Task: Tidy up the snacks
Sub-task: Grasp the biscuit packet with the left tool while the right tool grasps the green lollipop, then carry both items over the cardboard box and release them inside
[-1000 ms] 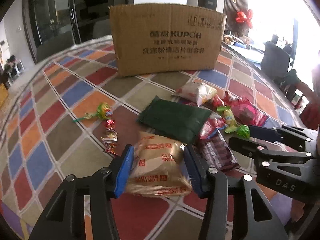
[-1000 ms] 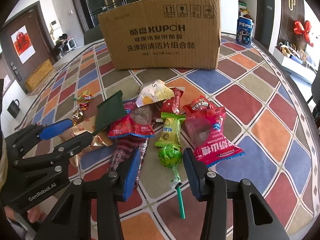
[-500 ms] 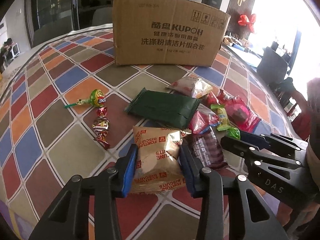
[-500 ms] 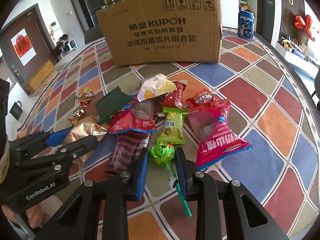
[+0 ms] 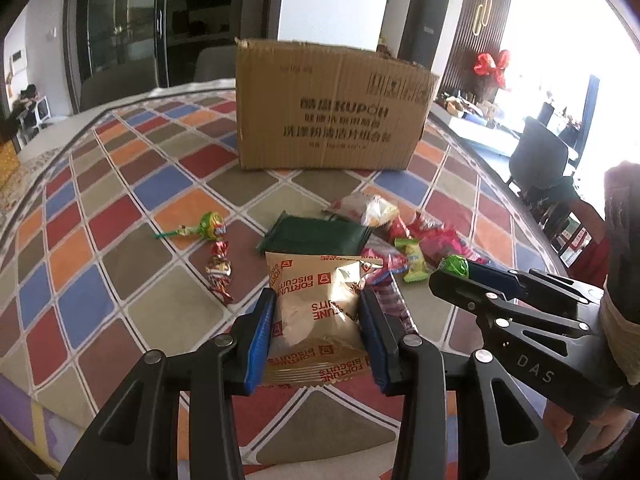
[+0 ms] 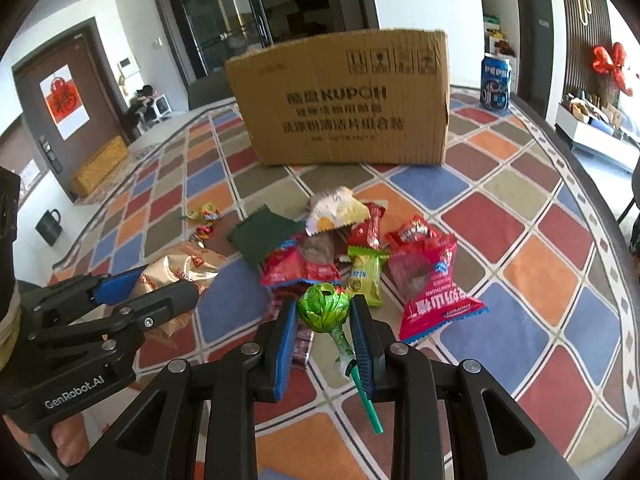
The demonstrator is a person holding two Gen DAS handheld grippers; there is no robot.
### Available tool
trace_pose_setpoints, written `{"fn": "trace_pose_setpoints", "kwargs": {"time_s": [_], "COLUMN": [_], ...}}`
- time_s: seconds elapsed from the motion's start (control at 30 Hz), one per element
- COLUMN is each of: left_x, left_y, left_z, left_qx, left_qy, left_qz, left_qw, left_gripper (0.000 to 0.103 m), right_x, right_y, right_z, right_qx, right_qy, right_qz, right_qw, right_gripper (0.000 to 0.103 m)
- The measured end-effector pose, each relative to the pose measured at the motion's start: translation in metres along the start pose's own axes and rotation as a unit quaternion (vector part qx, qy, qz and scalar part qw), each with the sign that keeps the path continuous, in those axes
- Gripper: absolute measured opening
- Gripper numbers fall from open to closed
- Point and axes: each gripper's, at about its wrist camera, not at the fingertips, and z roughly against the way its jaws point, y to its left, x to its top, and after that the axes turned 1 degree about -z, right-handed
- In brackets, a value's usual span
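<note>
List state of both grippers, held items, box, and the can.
left gripper: shut on the biscuit packet
biscuit packet: gripped by its sides
right gripper: shut on the green lollipop
green lollipop: clamped, stick pointing down
cardboard box: upright, top out of view
Pepsi can: upright

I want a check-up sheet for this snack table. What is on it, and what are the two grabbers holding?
Surface: checked multicoloured tablecloth.
Job's things: brown cardboard box standing at the back; loose pile of red snack packets; dark green flat packet.
Clutter: blue Pepsi can.
Grippers: left gripper shut on beige biscuit packet; right gripper shut on green-wrapped lollipop.
Cables: nothing seen.
Surroundings: brown door, red bow.
</note>
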Motion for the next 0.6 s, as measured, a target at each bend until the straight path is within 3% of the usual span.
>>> {"fn": "trace_pose_setpoints", "kwargs": {"time_s": [0.27,0.6], "left_x": [0.03,0.087], "left_y": [-0.002,-0.004], "left_z": [0.014,0.032], "left_qx": [0.003,0.014], "left_qy": [-0.038,-0.1], "left_qz": [-0.001,-0.014], "left_qw": [0.9993,0.9948], "left_gripper": [0.041,0.041], "right_x": [0.025,0.081], "right_y": [0.002,0.002], "right_z": [0.018,0.036], "right_qx": [0.011,0.027], "right_qy": [-0.044,-0.099], "right_qz": [0.006,0.011], "right_qw": [0.999,0.995], "right_gripper": [0.028,0.028]}}
